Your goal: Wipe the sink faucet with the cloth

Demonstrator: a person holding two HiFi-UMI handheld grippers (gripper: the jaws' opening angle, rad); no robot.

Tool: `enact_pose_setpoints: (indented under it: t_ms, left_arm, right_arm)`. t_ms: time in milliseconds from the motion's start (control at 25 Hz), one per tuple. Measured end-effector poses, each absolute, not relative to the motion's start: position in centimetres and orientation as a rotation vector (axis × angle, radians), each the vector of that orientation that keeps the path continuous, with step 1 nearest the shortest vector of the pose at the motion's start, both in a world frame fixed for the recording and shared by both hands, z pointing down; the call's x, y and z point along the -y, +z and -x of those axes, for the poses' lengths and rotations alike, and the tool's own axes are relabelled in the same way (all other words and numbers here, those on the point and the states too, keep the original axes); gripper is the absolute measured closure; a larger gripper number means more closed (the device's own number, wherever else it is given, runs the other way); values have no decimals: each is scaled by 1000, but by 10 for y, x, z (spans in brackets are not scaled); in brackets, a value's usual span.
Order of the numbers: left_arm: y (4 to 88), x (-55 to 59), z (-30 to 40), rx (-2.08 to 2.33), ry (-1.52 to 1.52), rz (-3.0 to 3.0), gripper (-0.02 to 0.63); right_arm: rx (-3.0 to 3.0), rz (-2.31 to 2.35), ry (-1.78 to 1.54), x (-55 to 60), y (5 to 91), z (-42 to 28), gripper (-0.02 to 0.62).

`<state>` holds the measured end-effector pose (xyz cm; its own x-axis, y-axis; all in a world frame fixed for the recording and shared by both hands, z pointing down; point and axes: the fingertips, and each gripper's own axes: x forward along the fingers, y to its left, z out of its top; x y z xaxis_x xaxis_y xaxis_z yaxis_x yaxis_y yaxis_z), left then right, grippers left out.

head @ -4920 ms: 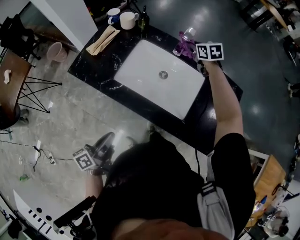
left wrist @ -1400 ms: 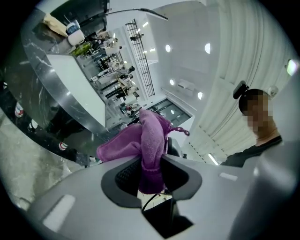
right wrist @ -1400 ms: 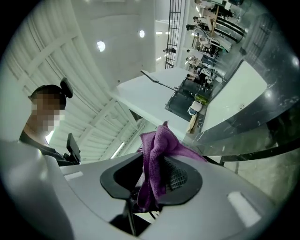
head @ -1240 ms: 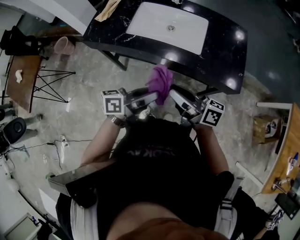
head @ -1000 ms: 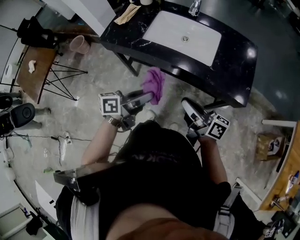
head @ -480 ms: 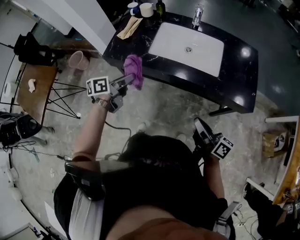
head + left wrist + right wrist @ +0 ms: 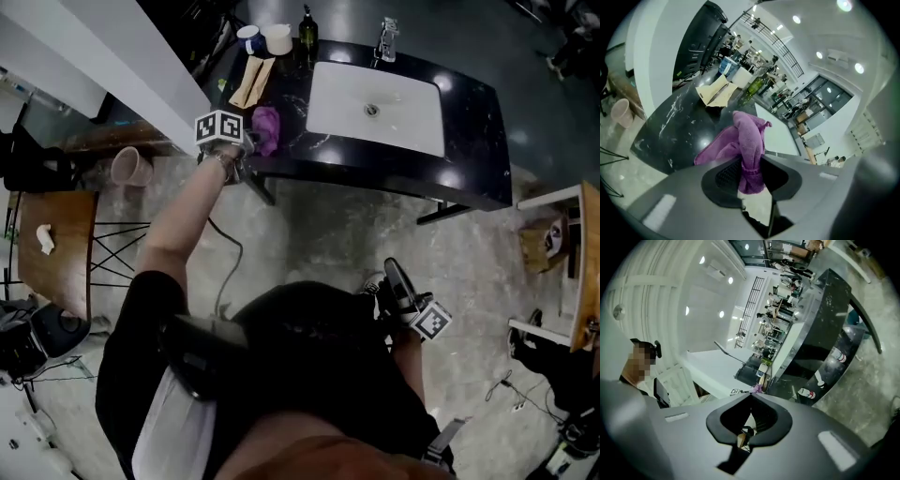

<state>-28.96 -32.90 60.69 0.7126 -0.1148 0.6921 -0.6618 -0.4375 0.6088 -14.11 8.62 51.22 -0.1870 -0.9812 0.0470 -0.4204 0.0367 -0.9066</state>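
Moved: L gripper (image 7: 251,141) w/ soft purple terry cloth (image 7: 267,129) went from in front of person's chest out to left end of glossy black marble-look counter (image 7: 469,141). R gripper (image 7: 390,275) dropped back beside person's body.
L gripper: jaws clamped on cloth at a bunched neck. Rest of the cloth blooms out ahead of the tips, one flap hanging to its left.
R gripper: jaws closed tip to tip, nothing between. Idle, well back from counter.
Cloth loc: in L jaws, over counter's left end. Touching the stone or not, can't tell.
Faucet: chrome sink faucet (image 7: 386,39) sits at far edge of white rectangular basin (image 7: 412,122), well ahead and to the right of L gripper, across the basin. Not reached yet.
Near L gripper: beige folded napkin (image 7: 251,81) just ahead. Two cups (image 7: 277,39) and dark bottle (image 7: 307,30) beyond that.
Handling (est.): cloth is light, limp, no stiffness, drapes under its own weight. Current pinch on the bunch looks OK since it leaves a wad ahead of the tips as wiping pad. Faucet is rigid, fixed, smooth, so press the wad on and drag round the spout.
Step (est.): carry phase, wipe not started.
Risk: loose flap could snag bottle or cups en route.
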Motion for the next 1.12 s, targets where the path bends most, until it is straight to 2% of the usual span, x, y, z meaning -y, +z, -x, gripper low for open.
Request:
enact_pose_setpoints:
  t_ms: [200,400,480,600,840,960,1000,1040,1120]
  left_arm:
    - [636,347,295,625,915,-1931,492]
    - [640,350,292,606,911,-1943,462]
    - [635,346,291,592,858,-1949,426]
    - [616,345,289,570,740,-1981,301]
    - [541,364,309,627,410,-2157,224]
    - [486,352,335,627,197,-2256,222]
    - [469,338,342,592,153,-2294,239]
    - [456,317,346,532,133,-2333,313]
    - [440,260,349,365,135,-2389,586]
  right_arm:
    - [-1582,1527,-1084,-102,511,163,584]
    - [-1562,1566,-1033,-112,500,166,584]
    - [-1562,1571,-1031,-117,495,165,584]
    - [-1607,1575,-1031,-119,487,161,584]
    - [-1683,1510,-1089,-111,489,159,584]
    - [-1765,1468,-1089,-101,483,165,584]
    - [-1782,1456,-1085,-99,481,165,584]
    - [-1792,1440,-1079,-96,479,165,584]
    - [-1824,1402,-1052,-88,470,166,584]
